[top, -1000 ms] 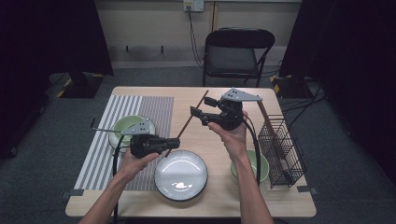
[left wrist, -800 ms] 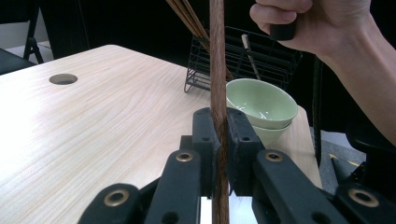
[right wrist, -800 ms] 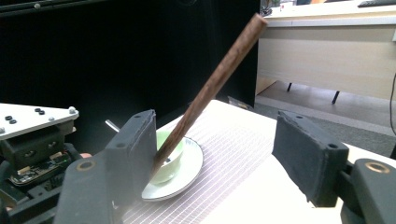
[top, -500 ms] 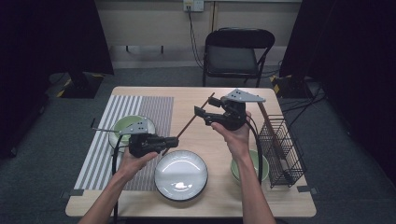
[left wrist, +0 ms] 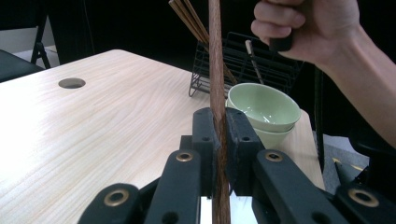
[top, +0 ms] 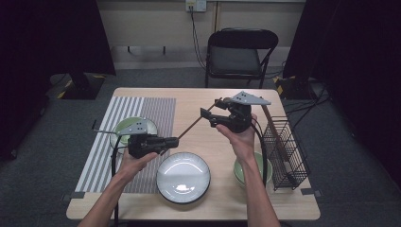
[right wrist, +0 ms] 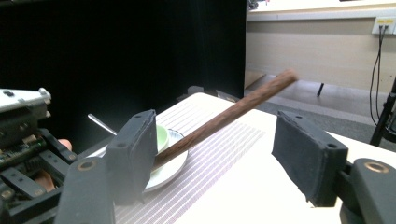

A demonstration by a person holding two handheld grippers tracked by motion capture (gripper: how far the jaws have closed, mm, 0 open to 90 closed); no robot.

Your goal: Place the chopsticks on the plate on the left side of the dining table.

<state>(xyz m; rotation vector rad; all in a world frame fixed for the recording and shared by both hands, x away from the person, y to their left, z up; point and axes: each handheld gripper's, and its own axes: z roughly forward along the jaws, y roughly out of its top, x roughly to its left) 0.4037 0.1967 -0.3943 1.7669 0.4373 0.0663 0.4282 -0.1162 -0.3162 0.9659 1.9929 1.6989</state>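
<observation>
A long brown chopstick (top: 196,122) slants across the table's middle. My left gripper (top: 171,140) is shut on its near end; in the left gripper view the chopstick (left wrist: 215,70) rises straight up between the pressed jaws of my left gripper (left wrist: 219,133). My right gripper (top: 211,109), under its grey plate, is open around the far end. In the right gripper view the chopstick (right wrist: 233,112) crosses the wide gap of my right gripper (right wrist: 222,144), close to the left pad (right wrist: 135,149); whether it touches, I cannot tell.
A dark-rimmed plate (top: 183,176) lies at the front centre. Stacked green bowls (top: 251,165) (left wrist: 261,105) sit beside a black wire basket (top: 283,149) holding more chopsticks (left wrist: 187,16). Another green bowl (top: 135,126) with a metal utensil rests on the striped mat (top: 108,142). A chair (top: 241,52) stands behind.
The right hand has drifted slightly toward the right with its jaws still wide. The left gripper has kept its place and its hold on the chopstick.
</observation>
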